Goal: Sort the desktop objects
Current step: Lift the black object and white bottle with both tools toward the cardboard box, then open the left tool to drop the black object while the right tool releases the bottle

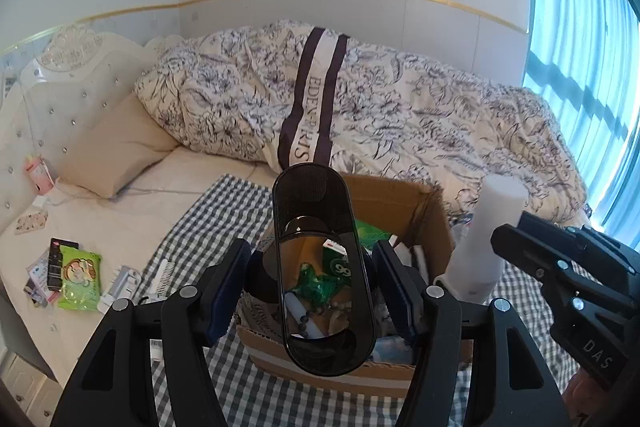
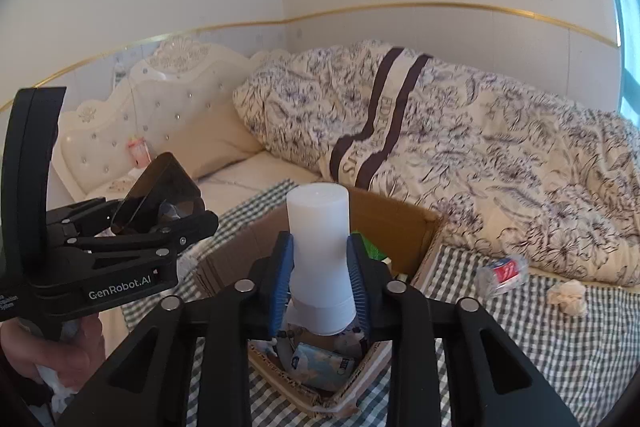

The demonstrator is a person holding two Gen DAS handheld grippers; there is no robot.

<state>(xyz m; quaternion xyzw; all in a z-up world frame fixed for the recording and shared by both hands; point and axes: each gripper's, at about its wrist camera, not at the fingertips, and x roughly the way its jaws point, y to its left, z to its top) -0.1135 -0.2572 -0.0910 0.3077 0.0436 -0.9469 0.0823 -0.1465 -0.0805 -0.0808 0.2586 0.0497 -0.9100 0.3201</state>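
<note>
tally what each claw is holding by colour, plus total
Dark smoked-plastic container, in left claw: 1
White cylinder bottle, in right claw: 1
Total held: 2, both above the cardboard box

Bed (image 1: pixel 132 203) carries a checked cloth (image 1: pixel 224 215); cardboard box (image 1: pixel 400 199) sits on the cloth, crumpled tissue (image 2: pixel 567 297) right of box, floral duvet (image 1: pixel 400 107) behind.

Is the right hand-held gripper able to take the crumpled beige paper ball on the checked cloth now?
Probably not yet: the right hand-held gripper is shut on the white plastic cylinder. The crumpled beige paper ball itself lies uncovered on the checked cloth.
</note>
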